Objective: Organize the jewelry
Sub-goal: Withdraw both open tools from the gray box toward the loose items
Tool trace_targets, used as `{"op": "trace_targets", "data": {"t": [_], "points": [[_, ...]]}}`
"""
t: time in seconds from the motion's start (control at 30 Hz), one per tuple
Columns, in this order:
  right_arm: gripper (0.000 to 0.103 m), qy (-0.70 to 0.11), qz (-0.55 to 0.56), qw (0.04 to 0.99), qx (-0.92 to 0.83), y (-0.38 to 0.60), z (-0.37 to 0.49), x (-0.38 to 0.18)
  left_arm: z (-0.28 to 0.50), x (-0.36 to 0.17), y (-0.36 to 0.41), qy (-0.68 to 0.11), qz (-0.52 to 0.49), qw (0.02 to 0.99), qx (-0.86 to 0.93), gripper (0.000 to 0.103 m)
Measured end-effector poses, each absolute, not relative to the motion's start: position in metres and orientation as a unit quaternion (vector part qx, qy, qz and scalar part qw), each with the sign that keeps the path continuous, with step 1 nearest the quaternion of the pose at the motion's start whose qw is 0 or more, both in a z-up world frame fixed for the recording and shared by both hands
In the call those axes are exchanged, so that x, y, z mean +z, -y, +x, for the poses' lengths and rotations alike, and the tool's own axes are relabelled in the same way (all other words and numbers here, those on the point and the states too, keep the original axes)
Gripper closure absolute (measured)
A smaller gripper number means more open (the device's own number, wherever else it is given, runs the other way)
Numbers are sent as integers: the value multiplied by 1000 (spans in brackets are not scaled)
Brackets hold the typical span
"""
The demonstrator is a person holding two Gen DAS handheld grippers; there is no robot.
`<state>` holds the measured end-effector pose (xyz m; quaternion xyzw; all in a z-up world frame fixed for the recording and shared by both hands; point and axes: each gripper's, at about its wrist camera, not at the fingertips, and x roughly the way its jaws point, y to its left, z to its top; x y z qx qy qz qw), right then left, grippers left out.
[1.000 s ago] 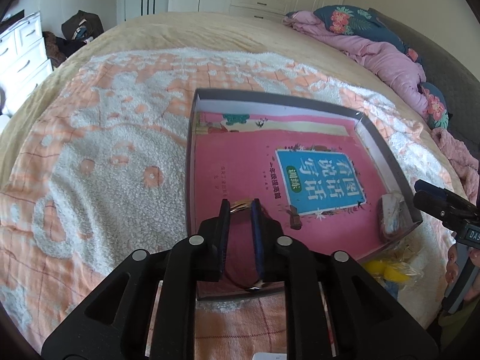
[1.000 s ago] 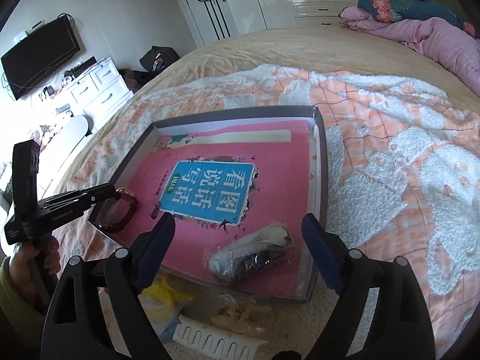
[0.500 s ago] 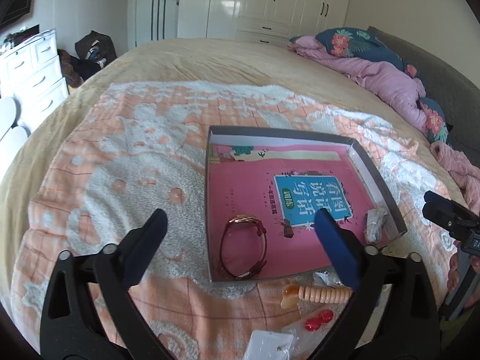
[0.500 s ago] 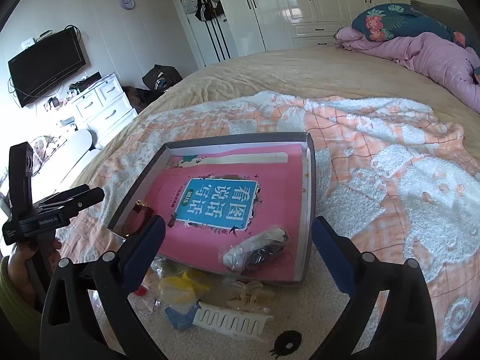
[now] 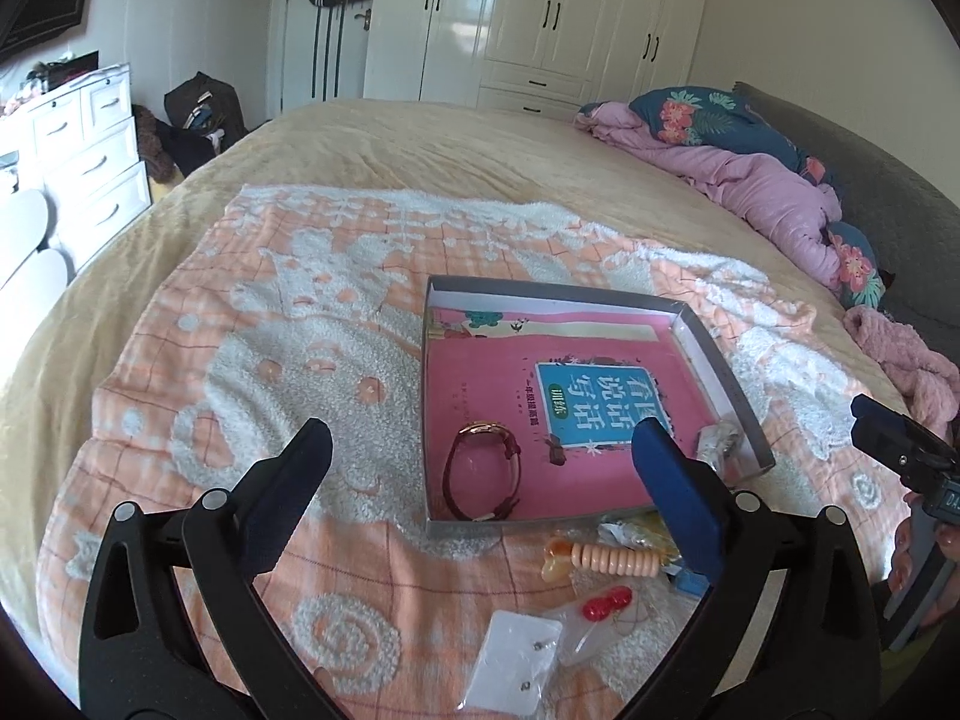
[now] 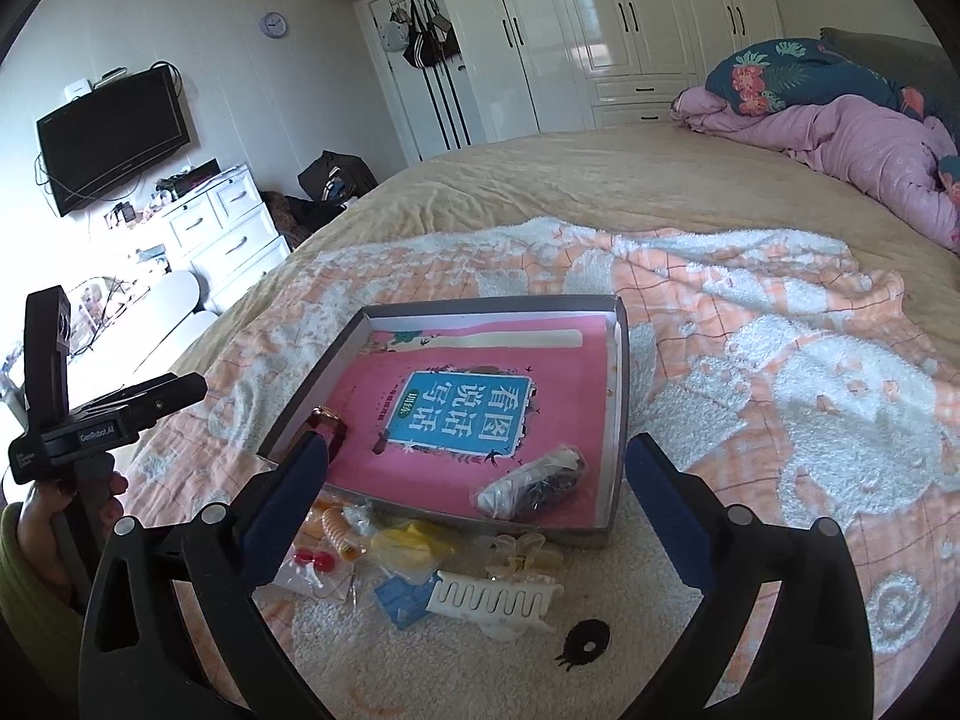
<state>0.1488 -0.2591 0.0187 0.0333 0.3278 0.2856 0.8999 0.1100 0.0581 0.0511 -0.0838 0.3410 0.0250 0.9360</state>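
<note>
Your box (image 5: pixel 729 387) on the blanket (image 5: pixel 288 372), watch (image 5: pixel 483 471) in its near-left corner, bagged item (image 6: pixel 534 483) near-right, clips (image 6: pixel 504 591) and packets (image 5: pixel 513 663) before it.

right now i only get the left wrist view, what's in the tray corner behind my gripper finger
observer: a small clear bag holding something dark and beaded, lying inside the tray.
operator: anything outside the tray past the yellow bag
observer: yes, a white comb-shaped clip on the blanket, in front of the tray.
operator: that all
observer: no, a clear claw clip lies between that one and the tray's front wall.
</note>
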Motion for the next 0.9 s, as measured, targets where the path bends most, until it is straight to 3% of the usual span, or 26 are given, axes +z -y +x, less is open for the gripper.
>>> {"op": "trace_targets", "data": {"t": [0.9], "points": [[4, -337, 11, 897, 288, 265, 100, 18, 57, 38, -35, -362, -47, 931, 8, 9]]}}
